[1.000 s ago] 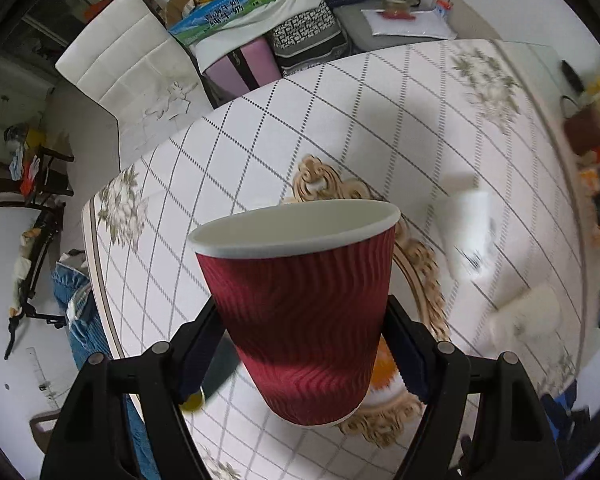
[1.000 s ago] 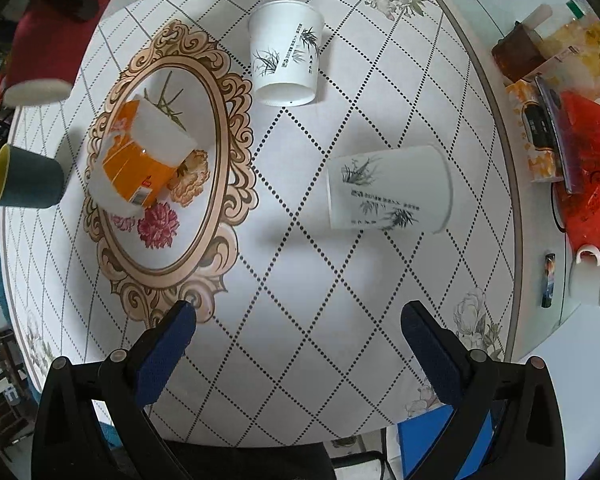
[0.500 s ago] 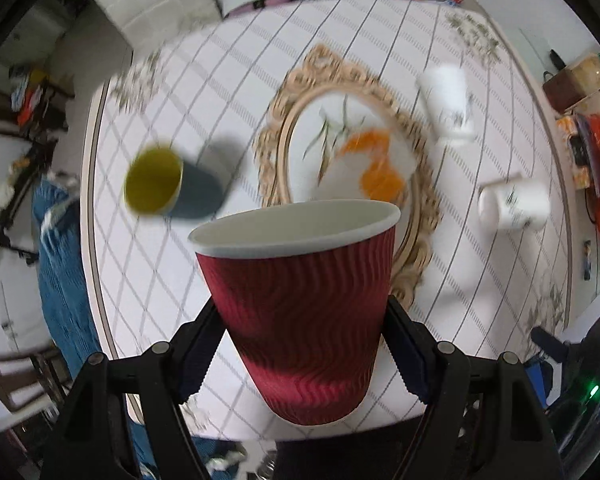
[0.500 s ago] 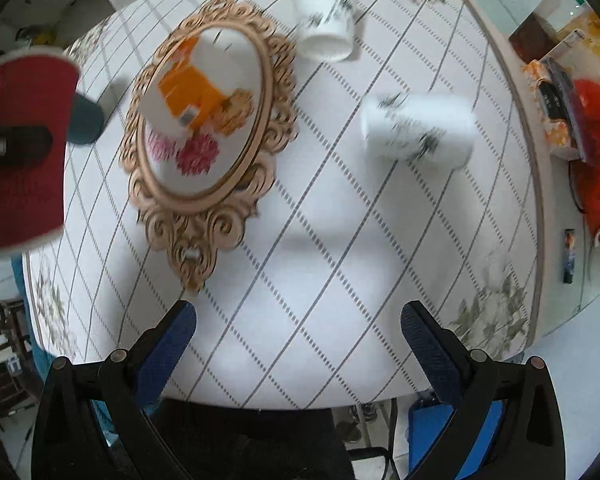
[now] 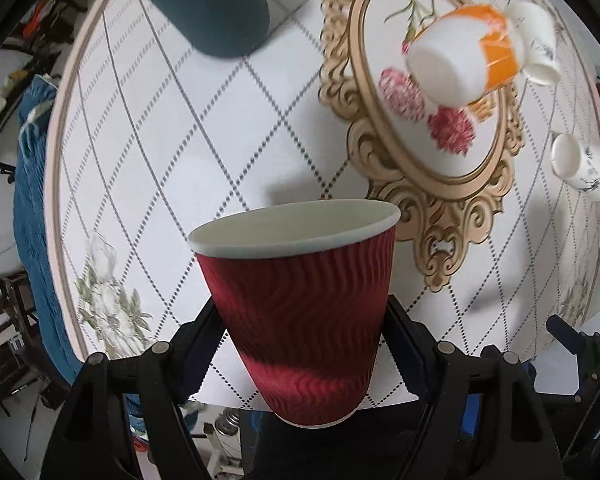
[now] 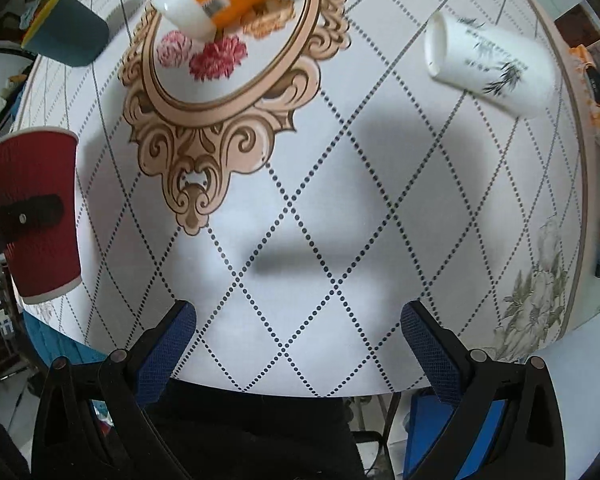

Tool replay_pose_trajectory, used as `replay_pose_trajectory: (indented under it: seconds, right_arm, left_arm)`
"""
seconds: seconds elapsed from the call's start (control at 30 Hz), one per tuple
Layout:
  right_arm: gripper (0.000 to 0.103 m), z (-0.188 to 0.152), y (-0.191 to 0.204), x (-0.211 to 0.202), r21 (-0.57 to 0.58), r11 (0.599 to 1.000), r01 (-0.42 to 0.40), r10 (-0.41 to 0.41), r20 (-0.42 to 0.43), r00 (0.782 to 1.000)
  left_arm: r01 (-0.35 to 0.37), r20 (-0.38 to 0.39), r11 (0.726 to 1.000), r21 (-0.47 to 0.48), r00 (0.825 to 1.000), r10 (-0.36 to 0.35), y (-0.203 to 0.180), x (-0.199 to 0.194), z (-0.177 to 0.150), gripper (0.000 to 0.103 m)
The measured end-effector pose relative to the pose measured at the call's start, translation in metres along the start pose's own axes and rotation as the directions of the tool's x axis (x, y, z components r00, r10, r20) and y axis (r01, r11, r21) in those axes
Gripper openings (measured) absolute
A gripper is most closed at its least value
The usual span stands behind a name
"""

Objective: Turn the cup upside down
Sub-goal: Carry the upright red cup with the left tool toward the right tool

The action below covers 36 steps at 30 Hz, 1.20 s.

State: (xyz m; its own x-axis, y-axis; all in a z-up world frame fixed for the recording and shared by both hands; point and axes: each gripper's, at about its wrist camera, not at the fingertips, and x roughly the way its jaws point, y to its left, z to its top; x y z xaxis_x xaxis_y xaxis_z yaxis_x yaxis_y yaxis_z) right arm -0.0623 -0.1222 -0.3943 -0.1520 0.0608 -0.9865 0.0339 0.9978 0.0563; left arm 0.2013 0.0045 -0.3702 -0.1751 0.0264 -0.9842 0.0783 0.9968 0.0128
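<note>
My left gripper (image 5: 306,340) is shut on a red ribbed paper cup (image 5: 300,304) with a white rim, held above the near edge of the table with its mouth toward the table's far side. The same cup shows at the left edge of the right wrist view (image 6: 34,216), with one left finger (image 6: 24,216) across its side. My right gripper (image 6: 298,344) is open and empty, above the near middle of the table.
A white table with a diamond pattern (image 6: 340,208) carries a teal cup with yellow lining (image 5: 212,4), an orange and white cup lying on its side (image 5: 460,64), a white cup on its side (image 6: 488,64) and another white cup (image 5: 536,40). Clutter lies at the right edge.
My left gripper has swung with the red cup so the table now fills its view and the teal cup is close ahead. My right gripper has dropped closer to the table.
</note>
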Motion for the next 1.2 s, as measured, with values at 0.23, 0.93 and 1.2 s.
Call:
replay_pose_trajectory:
  seconds: [0.23,0.93,1.2]
  right_arm:
    - [0.103,0.003,0.003,0.013,-0.011,1.0,0.017,-0.017,-0.02,1.0]
    - [0.103,0.019,0.006,0.02,-0.013,1.0,0.013,-0.014,-0.021,1.0]
    - [0.103,0.018,0.006,0.02,-0.011,1.0,0.013,-0.013,-0.019,1.0]
  left_arm:
    - [-0.001,-0.023,1.0,0.013,1.0,0.002,-0.008,0.024,0.004,0.076]
    - [0.017,-0.038,0.999,-0.028,0.999,-0.018,-0.012,0.03,0.005,0.092]
    - [0.01,-0.032,0.999,-0.047,0.999,-0.011,-0.01,0.034,-0.006,0.093]
